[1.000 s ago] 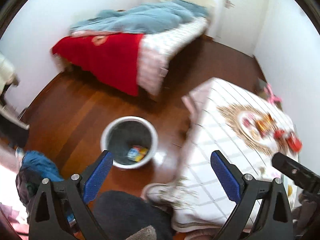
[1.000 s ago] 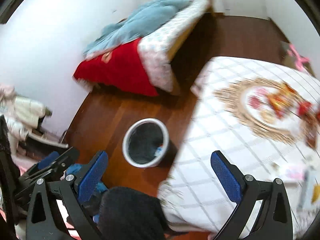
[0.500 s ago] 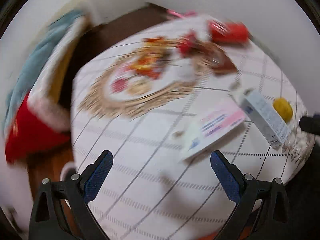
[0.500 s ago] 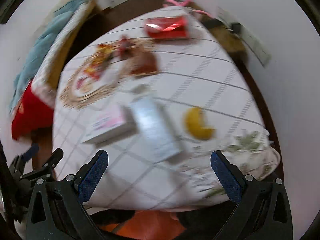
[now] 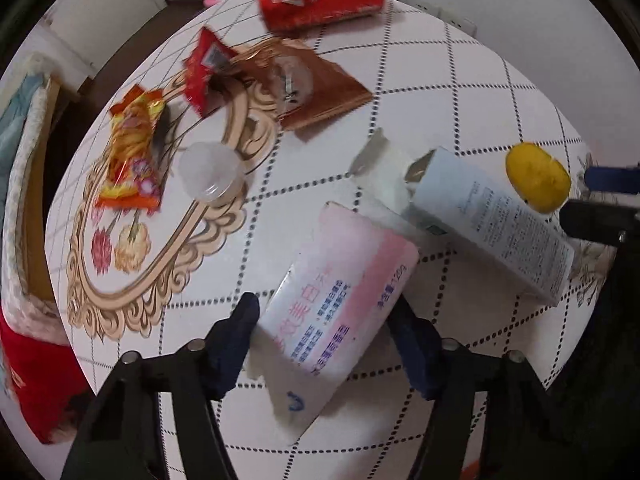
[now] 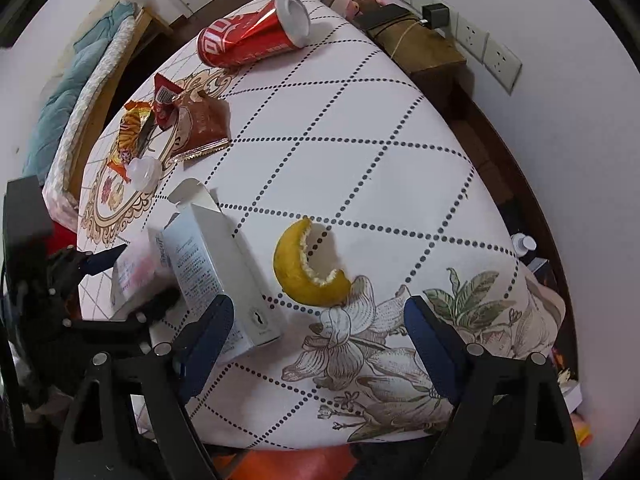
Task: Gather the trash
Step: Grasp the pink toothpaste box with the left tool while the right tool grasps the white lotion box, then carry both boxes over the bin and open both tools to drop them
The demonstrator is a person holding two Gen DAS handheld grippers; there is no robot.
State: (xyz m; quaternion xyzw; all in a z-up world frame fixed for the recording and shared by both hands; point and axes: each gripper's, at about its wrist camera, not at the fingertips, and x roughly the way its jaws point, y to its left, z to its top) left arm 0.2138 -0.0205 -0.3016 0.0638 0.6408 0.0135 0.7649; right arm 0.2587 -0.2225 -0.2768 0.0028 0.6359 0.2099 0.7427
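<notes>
Your left gripper [image 5: 324,320] is reaching in from the bottom of the left wrist view, and its 2 fingers [image 5: 240,332] are sitting on either side of the pink and white packet [image 5: 340,300], close against its long edges; whether they are actually pressing on it, you cannot tell. The packet is lying flat on the desk [image 5: 460,92], and its far corner is touching the white carton [image 5: 492,216], which is lying on its side at the right of the frame with its open flap pointing toward the centre.

Your right gripper [image 6: 316,340] is hovering at the bottom of the right wrist view with its fingers [image 6: 206,336] spread wide apart and holding nothing. The yellow peel [image 6: 296,276] is lying between them, just ahead of the tips and near the desk's rounded near edge. The left finger is sitting just beside the carton's near end.

The red can [image 6: 248,40] is lying on its side at the top of the frame, close to the far edge. The brown wrapper [image 5: 316,84], red wrapper [image 5: 204,68], orange snack wrapper [image 5: 128,152] and clear plastic lid [image 5: 210,172] are clustering at the upper left of the left wrist view. The widest bare cloth is showing at the centre and right of the right wrist view.
</notes>
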